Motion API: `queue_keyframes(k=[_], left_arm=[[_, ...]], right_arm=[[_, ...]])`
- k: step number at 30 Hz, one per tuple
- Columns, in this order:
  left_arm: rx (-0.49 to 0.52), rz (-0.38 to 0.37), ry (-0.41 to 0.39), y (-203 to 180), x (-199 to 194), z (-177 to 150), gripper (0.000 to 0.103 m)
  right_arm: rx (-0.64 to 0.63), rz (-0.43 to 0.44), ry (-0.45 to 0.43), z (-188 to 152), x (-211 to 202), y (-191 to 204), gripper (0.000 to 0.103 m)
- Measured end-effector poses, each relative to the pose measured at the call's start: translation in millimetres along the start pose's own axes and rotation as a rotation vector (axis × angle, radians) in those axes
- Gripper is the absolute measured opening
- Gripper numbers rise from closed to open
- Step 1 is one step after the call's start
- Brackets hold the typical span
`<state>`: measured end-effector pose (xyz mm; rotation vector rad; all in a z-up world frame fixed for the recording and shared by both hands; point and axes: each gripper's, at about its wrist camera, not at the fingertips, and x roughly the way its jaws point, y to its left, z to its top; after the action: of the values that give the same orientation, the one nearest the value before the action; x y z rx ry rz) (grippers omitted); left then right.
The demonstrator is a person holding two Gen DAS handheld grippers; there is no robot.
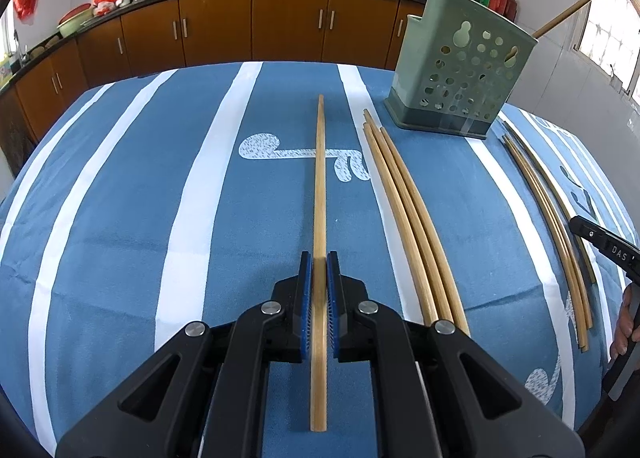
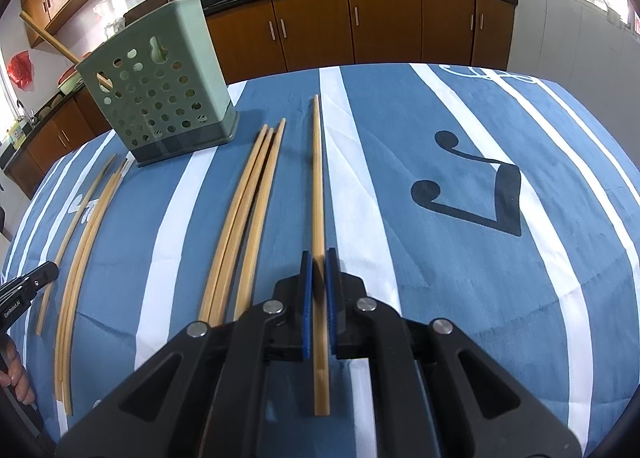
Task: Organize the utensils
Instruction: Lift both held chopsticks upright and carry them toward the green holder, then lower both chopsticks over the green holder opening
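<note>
My left gripper (image 1: 319, 258) is shut on a single wooden chopstick (image 1: 319, 178) that points forward over the blue striped cloth. My right gripper (image 2: 319, 256) is shut on another single wooden chopstick (image 2: 317, 178) in the same way. A green perforated utensil holder (image 1: 460, 70) stands on the table at the back; it also shows in the right wrist view (image 2: 160, 94), with two chopsticks standing in it. A bundle of three chopsticks (image 1: 408, 210) lies on the cloth between the grippers; it also shows in the right wrist view (image 2: 248, 210).
Another bundle of chopsticks (image 1: 552, 218) lies at the right of the left view, and one (image 2: 80, 242) at the left of the right view. The table (image 2: 480, 298) wears a blue cloth with white stripes. Kitchen cabinets and woks stand behind.
</note>
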<state>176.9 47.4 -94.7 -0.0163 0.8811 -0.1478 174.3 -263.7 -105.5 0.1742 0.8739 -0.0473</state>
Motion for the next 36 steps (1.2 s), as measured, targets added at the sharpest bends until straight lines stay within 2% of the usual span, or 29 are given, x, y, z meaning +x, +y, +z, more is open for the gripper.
queue_keyframes(k=[3, 6, 15, 22, 30, 36], left_arm=[[0.015, 0.012, 0.004, -2.4, -0.2, 0.4, 0.007], [0.003, 0.002, 0.008, -1.0, -4.2, 2.5, 0.007], [-0.007, -0.013, -0.093, 1.9, -40.6, 17.5, 0.007], [-0.053, -0.029, -0.185, 7.0, -70.3, 31.3, 0.007], [-0.103, -0.054, -0.306, 12.7, -106.1, 55.2, 0.007], [-0.093, -0.044, -0.347, 11.8, -118.3, 67.4, 0.007]], right_arm=[[0.003, 0.001, -0.003, 0.9, -2.4, -1.1, 0.007], [0.009, 0.015, -0.045, 3.0, -15.7, -2.4, 0.007], [0.035, 0.054, -0.182, 16.2, -63.6, -6.0, 0.007], [0.054, 0.072, -0.269, 25.1, -89.3, -8.5, 0.007], [0.077, 0.113, -0.422, 50.7, -132.1, -8.2, 0.007], [0.059, 0.117, -0.464, 63.1, -147.0, -3.8, 0.007]])
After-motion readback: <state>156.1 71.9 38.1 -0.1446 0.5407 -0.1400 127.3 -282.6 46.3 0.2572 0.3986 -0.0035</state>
